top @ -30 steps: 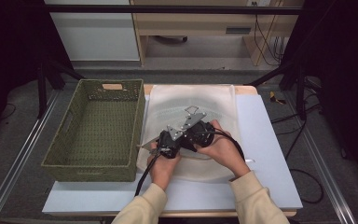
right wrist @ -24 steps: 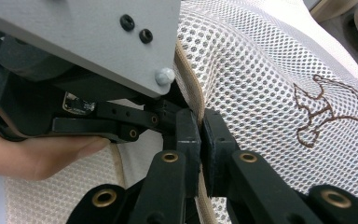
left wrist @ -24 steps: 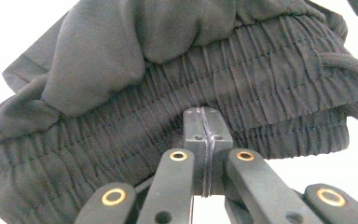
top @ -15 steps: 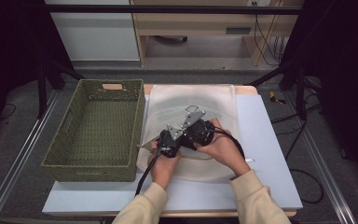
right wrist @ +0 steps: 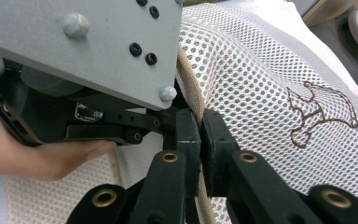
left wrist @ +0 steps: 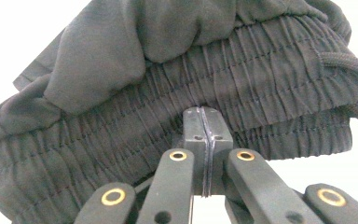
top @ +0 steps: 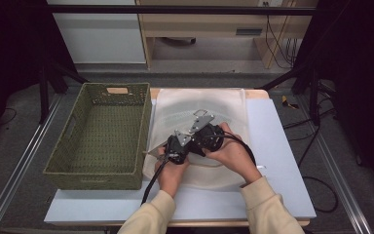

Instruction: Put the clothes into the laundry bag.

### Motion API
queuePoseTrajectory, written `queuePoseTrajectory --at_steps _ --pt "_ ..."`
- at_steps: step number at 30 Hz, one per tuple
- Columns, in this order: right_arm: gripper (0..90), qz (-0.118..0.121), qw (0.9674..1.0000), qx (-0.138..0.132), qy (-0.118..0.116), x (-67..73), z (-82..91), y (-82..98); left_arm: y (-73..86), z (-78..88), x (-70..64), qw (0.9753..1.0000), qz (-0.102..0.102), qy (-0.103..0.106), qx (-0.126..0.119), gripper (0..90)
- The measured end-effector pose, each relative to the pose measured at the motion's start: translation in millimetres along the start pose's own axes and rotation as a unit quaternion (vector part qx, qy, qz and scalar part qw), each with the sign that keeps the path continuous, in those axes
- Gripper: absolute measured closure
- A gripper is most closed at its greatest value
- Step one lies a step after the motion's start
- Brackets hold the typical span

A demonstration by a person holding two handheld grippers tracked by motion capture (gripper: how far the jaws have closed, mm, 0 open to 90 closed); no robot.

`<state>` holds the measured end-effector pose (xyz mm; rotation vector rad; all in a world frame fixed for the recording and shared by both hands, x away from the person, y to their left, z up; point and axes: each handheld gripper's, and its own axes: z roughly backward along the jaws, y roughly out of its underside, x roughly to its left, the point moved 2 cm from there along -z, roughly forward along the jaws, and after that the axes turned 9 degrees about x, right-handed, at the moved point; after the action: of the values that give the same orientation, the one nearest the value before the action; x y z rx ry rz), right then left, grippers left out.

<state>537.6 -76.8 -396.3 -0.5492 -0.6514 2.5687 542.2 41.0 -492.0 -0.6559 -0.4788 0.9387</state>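
On the left of the table we see a green woven basket (top: 97, 134). Beside it lies a white mesh bag (top: 199, 109) on the table (top: 277, 161), under both hands. Our left gripper (left wrist: 205, 140) has its jaws pressed together against a dark garment (left wrist: 168, 84) with an elastic waistband; whether cloth is pinched between them we cannot quite tell. Our right gripper (right wrist: 200, 135) is clamped on the bag's tan edge band (right wrist: 192, 93).

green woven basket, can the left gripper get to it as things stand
Probably yes: the green woven basket stands open-topped just beside the left gripper, with nothing between them. Its jaws are shut, though, against a dark garment's waistband.
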Motion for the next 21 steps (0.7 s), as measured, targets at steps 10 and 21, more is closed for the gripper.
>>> queuePoseTrajectory --at_steps 10,21 --pt "86.9 0.002 1.0 0.002 0.002 -0.3 0.4 -1.0 -1.0 -1.9 0.9 1.0 -0.004 -0.002 0.0 90.0" --pt "87.0 0.0 1.0 0.006 0.001 -0.6 -0.5 -1.2 0.8 -0.5 -1.7 0.9998 -0.018 -0.008 0.0 90.0"
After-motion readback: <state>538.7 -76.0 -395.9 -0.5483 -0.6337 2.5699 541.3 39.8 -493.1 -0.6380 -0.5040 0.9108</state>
